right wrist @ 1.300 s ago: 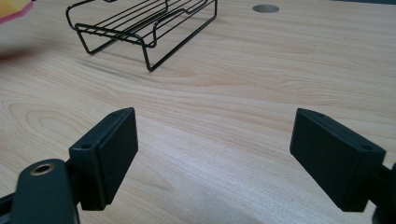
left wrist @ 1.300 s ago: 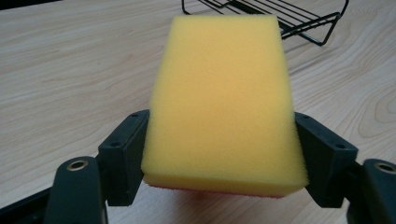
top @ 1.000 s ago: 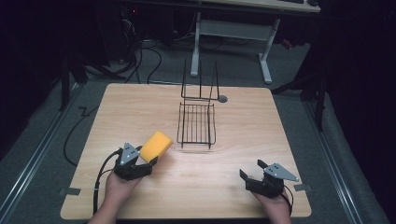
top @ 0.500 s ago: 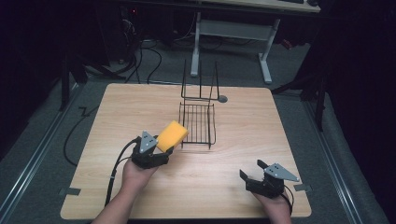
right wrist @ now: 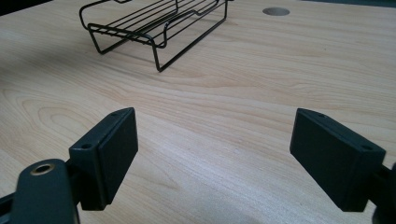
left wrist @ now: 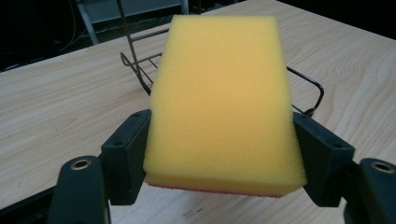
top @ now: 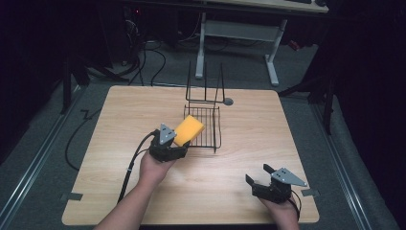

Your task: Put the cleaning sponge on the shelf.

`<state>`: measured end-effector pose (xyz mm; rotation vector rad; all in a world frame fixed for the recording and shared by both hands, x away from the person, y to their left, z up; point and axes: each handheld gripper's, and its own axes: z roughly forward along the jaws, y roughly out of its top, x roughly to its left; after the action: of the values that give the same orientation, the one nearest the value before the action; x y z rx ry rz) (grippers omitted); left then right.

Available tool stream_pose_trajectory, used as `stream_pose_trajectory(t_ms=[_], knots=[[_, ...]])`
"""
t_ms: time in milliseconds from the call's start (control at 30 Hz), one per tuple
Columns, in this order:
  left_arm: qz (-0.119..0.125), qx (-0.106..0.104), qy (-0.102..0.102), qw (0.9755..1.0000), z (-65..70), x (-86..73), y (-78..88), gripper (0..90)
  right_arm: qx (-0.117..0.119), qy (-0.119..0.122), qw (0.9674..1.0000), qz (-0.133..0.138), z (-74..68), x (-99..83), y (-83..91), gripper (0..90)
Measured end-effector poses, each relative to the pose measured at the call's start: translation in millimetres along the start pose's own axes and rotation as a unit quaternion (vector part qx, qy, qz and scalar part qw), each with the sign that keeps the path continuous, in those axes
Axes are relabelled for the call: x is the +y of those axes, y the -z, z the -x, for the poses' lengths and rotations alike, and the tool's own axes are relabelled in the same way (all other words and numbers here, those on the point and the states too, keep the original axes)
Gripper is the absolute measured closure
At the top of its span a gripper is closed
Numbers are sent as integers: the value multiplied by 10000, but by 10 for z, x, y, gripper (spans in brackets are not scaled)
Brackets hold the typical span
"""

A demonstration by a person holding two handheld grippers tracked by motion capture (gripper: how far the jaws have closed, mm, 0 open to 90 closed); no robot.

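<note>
Between left gripper [left wrist: 219, 163] jaws, sponge [left wrist: 222, 98] lengthwise toward rack [top: 203, 125]

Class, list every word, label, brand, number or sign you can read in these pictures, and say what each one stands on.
None: no readable text shows anywhere. The yellow sponge, the black wire rack, the wooden table, the left gripper and the right gripper all look unmarked.

high view: fixed above near edge, facing forward and down over whole counter [top: 239, 158] | left gripper view: rides left tool [left wrist: 219, 154], low, close behind sponge [left wrist: 222, 100], faces rack [left wrist: 140, 70] | right gripper view: low over counter, farther back, faces rack [right wrist: 154, 23] | shared: rack, counter
</note>
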<state>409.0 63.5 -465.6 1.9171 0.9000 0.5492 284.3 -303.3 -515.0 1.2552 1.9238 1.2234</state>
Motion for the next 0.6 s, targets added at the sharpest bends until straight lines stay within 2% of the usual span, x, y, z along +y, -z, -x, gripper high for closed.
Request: stream_pose_trajectory(t_ms=[133,300,600], knots=[[-21,42,28,10000,-7,34,-70,292,17,15,10000,14,-2,1,-5,152],[-71,63,-56,9999,10,115,-183,291,15,-23,10000,13,-3,0,2,152],[-158,94,-91,9998,14,256,-426,294,42,-26,10000,-3,4,2,-1,152]])
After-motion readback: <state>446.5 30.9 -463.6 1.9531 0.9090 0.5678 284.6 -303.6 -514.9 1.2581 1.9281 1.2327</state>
